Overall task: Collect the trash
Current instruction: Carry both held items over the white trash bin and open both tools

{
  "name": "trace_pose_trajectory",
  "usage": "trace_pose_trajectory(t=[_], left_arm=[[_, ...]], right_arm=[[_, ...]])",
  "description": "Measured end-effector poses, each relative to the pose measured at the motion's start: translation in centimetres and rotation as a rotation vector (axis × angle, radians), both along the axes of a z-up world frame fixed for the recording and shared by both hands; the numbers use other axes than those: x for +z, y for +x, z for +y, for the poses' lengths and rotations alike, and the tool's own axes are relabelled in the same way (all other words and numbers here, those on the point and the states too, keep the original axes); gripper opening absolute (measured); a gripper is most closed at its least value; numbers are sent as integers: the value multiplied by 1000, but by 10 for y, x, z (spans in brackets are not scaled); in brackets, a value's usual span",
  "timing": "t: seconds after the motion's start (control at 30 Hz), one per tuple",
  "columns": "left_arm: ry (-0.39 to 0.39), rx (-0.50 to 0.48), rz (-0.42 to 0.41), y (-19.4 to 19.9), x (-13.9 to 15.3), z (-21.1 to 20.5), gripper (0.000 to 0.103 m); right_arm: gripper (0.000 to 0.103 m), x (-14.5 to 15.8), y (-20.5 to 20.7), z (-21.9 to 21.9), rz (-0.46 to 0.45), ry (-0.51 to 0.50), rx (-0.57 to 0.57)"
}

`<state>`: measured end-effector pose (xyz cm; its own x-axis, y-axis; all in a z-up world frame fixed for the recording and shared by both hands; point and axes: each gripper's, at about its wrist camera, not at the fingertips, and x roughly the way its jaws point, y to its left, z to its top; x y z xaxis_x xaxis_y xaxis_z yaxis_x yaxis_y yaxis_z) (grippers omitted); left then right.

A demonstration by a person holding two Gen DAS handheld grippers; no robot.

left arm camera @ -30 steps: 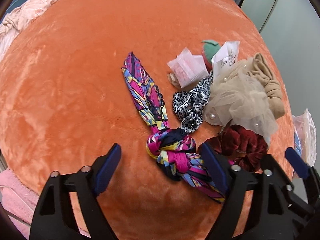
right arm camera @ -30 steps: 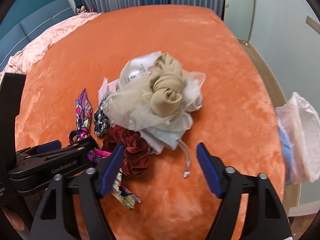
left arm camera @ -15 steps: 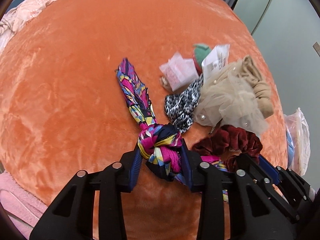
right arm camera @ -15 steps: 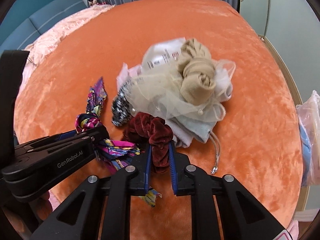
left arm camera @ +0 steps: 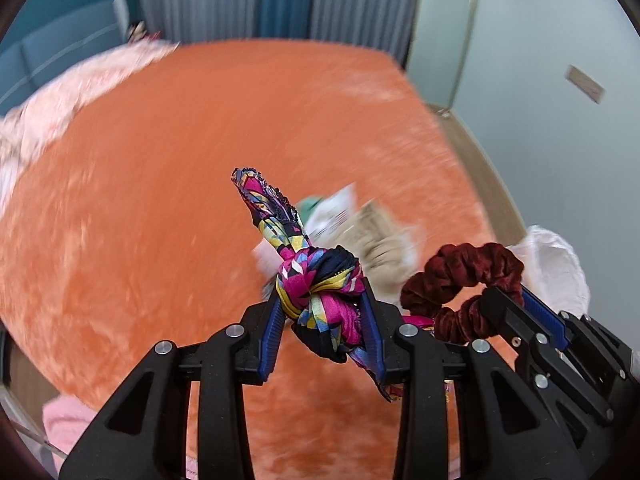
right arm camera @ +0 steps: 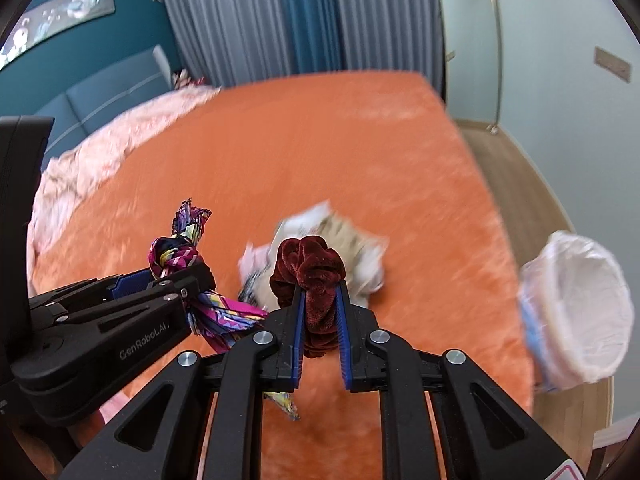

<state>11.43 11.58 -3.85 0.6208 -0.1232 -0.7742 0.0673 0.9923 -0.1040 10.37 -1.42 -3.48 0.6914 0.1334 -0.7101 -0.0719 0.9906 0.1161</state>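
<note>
**Both tongs lifted clear of the bed, each clamped on a piece of fabric**

Orange plush bedding [left arm camera: 168,208] fills most of the left wrist view, with grey and blue curtains [left arm camera: 280,0] behind it and a pale pink quilt [left arm camera: 68,92] along its far left edge. The left tongs [left arm camera: 322,320] are clamped on the knot of a bright patterned scarf [left arm camera: 320,280]; one tail sticks up and away beyond the tips, the other hangs down past the right pad. The jaws have just been closing, and the knot now sits squeezed between the blue pads. Just right of these tongs, the right tongs [left arm camera: 504,300] come in from the side, gripping a dark red velvet scrunchie [left arm camera: 460,276] whose loop stands above them. Beyond both, blurred, the remaining pile of cloth and paper scraps [left arm camera: 360,232] lies on the bedding. Farther right, past the right tongs, is a bin lined with a pale bag [left arm camera: 560,276].

Teal wall and the same curtains [right arm camera: 300,20] back the right wrist view. Here the right tongs [right arm camera: 320,312] are nearly together, pressing the scrunchie [right arm camera: 308,264] between the blue pads; they too have just been closing. To their left, the left tongs [right arm camera: 160,280] hold the scarf [right arm camera: 172,252], its tail trailing toward the right tongs. The blurred pile [right arm camera: 360,248] lies on the bedding [right arm camera: 360,140] straight ahead of the tips. The bin [right arm camera: 580,300] stands well off to the right, beside the bed's edge, its mouth open.
</note>
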Motion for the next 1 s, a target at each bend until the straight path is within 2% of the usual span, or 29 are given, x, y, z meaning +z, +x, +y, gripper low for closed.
trace_pose_trajectory(t=[0.23,0.47,0.8,1.0], left_arm=[[9,-154,-105,-7,49,-74,34],[9,-307,-158,-5,75,-148,34],[-13,-520,-171,4,72,-234,34],[-12,-615,-173,4,60,-283,35]], right_arm=[[14,52,-22,-67,-126,1,-146],[14,74,-44,-142,-187,-27,-323],[13,55,-64,-239,-170,37,-553],[13,31,-67,-272,-138,58,-643]])
